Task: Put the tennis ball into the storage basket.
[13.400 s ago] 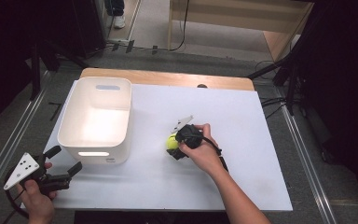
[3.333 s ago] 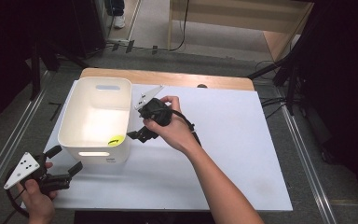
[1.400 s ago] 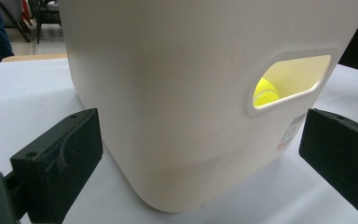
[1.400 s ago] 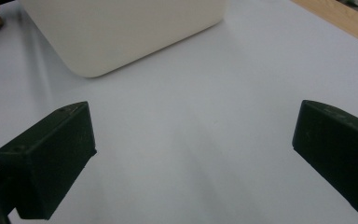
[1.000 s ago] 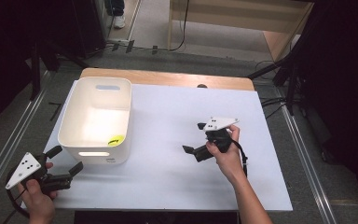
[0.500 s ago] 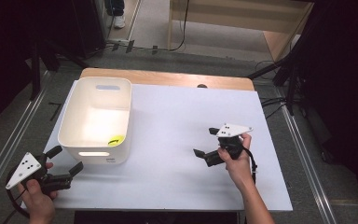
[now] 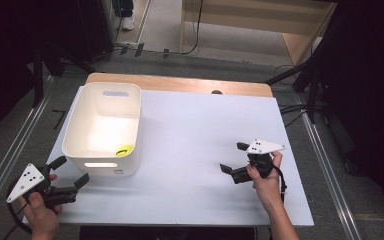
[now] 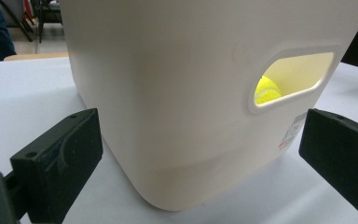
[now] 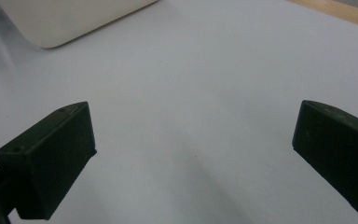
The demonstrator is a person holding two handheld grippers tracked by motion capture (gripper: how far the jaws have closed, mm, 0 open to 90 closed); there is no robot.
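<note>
Ball (image 7: 124, 150), yellow, already lies inside the white bin (image 7: 75, 134) at centre left of the high view, so the putting-in looks done, with nothing left on the table (image 7: 190, 130); the right gripper (image 7: 234, 161) at lower right and the left gripper (image 7: 70, 175) at lower left both hold their jaws apart, empty.

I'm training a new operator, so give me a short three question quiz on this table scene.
1. True or false: the yellow ball lies inside the white bin.
2. Which gripper is nearer the bin: A left gripper, B right gripper?
3. Fill in: the right gripper's jaws stand ___ over the bare white table.

Key: 1 true; 2 A; 3 open.
</note>
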